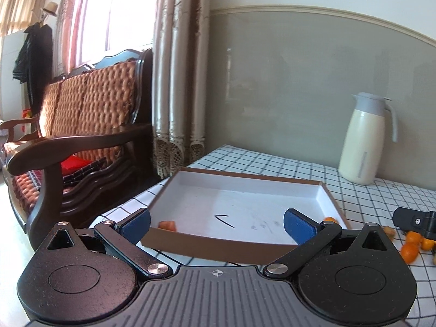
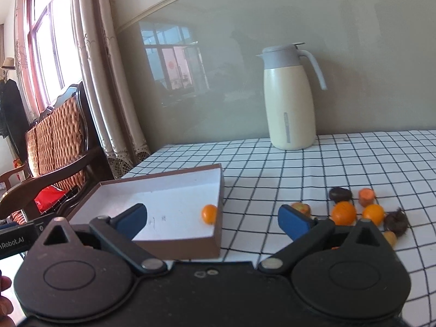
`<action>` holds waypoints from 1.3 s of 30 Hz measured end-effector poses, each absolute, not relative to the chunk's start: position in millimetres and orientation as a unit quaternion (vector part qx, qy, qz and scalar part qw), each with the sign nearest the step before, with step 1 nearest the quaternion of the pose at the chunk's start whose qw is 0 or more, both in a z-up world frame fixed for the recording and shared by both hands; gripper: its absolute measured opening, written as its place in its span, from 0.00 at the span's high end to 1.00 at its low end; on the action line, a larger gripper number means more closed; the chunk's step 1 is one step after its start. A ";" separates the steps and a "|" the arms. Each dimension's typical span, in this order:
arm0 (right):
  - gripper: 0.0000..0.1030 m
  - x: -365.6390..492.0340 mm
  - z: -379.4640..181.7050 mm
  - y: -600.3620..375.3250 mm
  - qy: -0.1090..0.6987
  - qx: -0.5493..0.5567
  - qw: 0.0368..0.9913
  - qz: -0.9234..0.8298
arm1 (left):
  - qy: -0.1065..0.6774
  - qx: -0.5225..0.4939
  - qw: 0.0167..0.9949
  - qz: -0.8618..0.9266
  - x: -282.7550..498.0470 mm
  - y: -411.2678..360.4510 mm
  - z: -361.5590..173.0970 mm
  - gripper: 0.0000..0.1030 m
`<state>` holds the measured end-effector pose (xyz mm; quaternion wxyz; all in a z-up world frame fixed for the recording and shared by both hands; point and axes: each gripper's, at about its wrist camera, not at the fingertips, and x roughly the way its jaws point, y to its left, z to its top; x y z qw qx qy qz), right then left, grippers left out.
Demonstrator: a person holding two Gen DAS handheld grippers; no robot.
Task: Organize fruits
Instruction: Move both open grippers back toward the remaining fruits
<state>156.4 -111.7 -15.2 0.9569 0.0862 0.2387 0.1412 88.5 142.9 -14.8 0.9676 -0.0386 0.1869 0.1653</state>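
A shallow brown box [image 1: 218, 248] with a white inside stands on the checked tablecloth. In it lie a carrot piece [image 1: 167, 224] near the front left corner and a small orange [image 1: 329, 219] against the right wall. My left gripper [image 1: 216, 224] hovers open before the box's front wall, with nothing between its blue pads. In the right wrist view the box [image 2: 179, 248] holds the orange [image 2: 209, 214]. My right gripper [image 2: 214, 219] is open and empty, straddling the box's right corner. Loose oranges [image 2: 344, 212], a carrot piece [image 2: 366, 196] and dark fruits [image 2: 339, 194] lie to the right.
A cream thermos jug [image 2: 290, 100] stands at the back of the table by the wall. A wooden sofa [image 1: 81, 125] and curtains [image 1: 177, 81] are left of the table's edge. The right gripper's body [image 1: 414, 222] shows at the right, above loose oranges [image 1: 408, 248].
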 end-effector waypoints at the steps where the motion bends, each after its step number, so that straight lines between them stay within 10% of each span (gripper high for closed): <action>1: 0.06 153.7 -15.1 -114.9 0.239 0.085 0.957 0.139 | 0.186 -0.037 0.968 0.162 86.6 139.4 -14.2 0.00; 39: 0.06 77.6 -30.5 -248.2 0.236 0.100 0.966 -0.016 | 0.198 0.026 0.980 -0.007 69.9 -14.3 -22.7 0.00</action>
